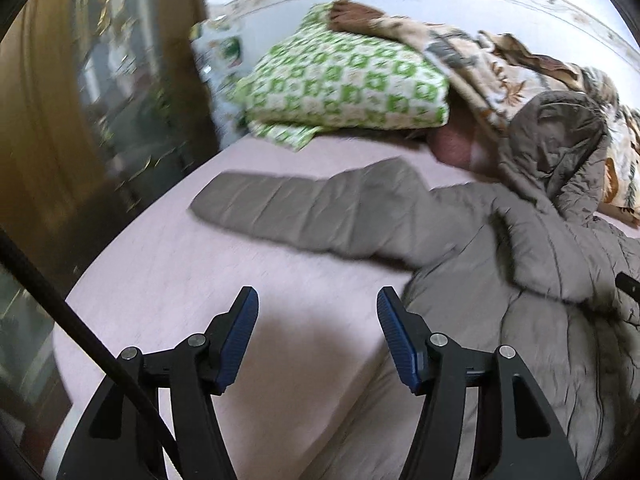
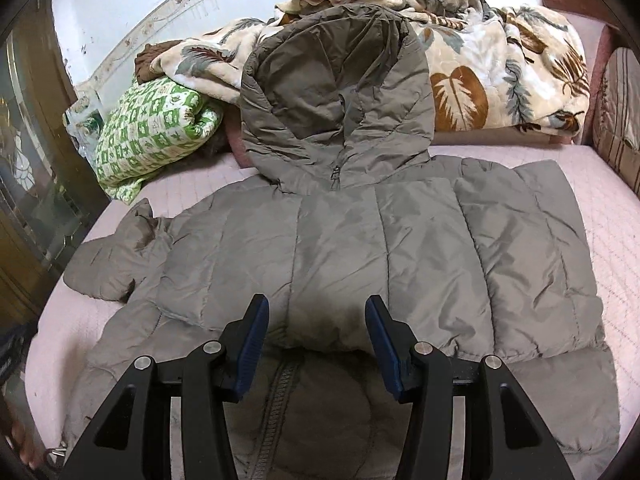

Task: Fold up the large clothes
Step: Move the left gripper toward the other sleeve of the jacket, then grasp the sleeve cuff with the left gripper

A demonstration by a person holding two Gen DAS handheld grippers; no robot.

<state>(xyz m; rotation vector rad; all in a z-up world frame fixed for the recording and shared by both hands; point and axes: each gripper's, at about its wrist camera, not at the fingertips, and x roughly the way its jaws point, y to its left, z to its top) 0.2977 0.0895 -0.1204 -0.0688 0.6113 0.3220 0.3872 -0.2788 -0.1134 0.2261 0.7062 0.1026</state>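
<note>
A grey-brown hooded puffer jacket point(image 2: 380, 248) lies on the pink bed sheet point(image 2: 612, 216), its hood point(image 2: 336, 92) resting up against the bedding at the back. Part of it is folded over across the body. In the left wrist view its left sleeve point(image 1: 288, 208) stretches out flat to the left and its body point(image 1: 540, 300) lies at the right. My left gripper point(image 1: 318, 300) is open and empty above the sheet point(image 1: 160, 280), just left of the jacket's edge. My right gripper point(image 2: 316, 308) is open and empty over the jacket's middle, near a fold edge.
A green-and-white patterned folded quilt point(image 1: 344, 84) and a leaf-print blanket point(image 2: 500, 68) lie at the back of the bed. A wooden cabinet with glass point(image 1: 80, 120) stands close on the left. A striped cushion point(image 2: 620, 120) sits at the right. A black cable point(image 1: 80, 328) crosses my left gripper.
</note>
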